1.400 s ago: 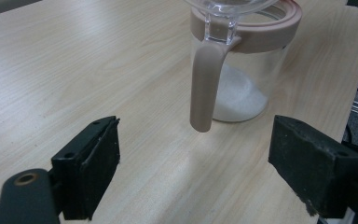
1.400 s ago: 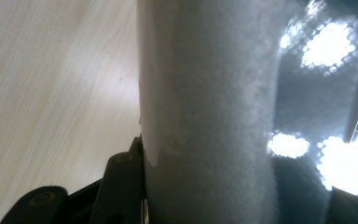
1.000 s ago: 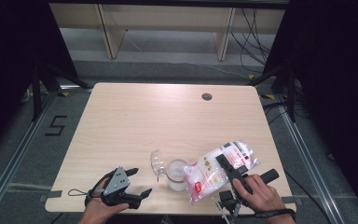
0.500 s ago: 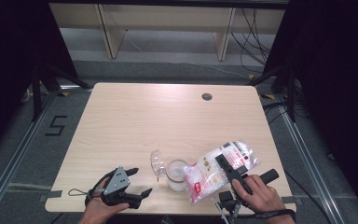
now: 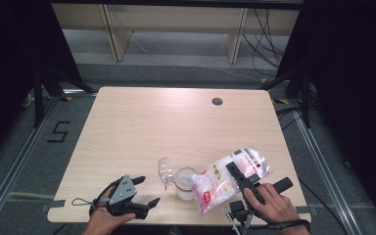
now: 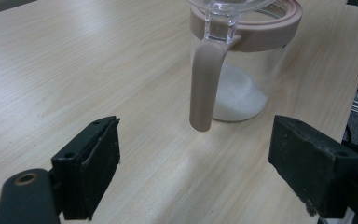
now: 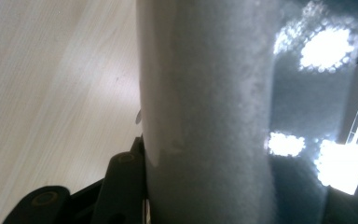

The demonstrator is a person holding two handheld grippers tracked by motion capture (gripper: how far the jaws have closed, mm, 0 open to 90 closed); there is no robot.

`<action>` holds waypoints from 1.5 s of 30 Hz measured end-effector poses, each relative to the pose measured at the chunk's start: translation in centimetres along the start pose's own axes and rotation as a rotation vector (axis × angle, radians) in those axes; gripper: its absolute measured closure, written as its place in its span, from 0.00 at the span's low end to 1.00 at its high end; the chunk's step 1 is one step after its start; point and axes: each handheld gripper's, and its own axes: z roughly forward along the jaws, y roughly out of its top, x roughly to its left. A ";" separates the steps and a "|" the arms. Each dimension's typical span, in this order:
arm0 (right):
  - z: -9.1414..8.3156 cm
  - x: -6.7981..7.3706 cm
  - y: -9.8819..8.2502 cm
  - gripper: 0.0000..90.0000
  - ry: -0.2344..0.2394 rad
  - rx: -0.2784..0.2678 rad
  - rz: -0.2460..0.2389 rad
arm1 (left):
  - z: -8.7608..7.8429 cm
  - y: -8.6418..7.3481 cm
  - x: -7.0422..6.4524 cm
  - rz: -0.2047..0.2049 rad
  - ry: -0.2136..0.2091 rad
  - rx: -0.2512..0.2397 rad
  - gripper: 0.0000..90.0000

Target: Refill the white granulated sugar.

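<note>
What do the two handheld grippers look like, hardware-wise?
Both are black. The left gripper carries a grey three-cornered plate on top and a thin black cord looping off its rear; its jaws are blocky, flat-faced black pads with round screw holes. The right gripper has a black cylindrical handle and a black strap at the person's wrist. No sleeves visible.

Light wood table point(image 5: 142, 127), grey floor point(image 5: 24, 161), wooden shelving point(image 5: 176, 22) behind, black curtains point(image 5: 10, 58) at sides.

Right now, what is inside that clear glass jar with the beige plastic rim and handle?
A low heap of white powder or grains lies on the bottom of the clear glass jar; the rest looks empty.
</note>
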 end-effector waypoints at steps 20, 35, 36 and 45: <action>-0.1 -0.1 0.0 0.69 0.005 -0.009 0.000 | 0.0 0.1 -0.1 -0.010 0.005 -0.015 0.18; 0.0 -0.3 0.0 0.70 -0.010 -0.032 -0.014 | 0.0 0.0 -0.1 -0.008 0.003 0.001 0.18; 0.0 -0.3 -0.1 0.70 -0.004 -0.030 -0.019 | 0.0 0.0 -0.1 -0.010 0.003 -0.001 0.18; 0.0 -0.1 0.0 0.71 0.004 -0.026 0.014 | 0.0 0.1 -0.1 -0.003 0.001 0.003 0.18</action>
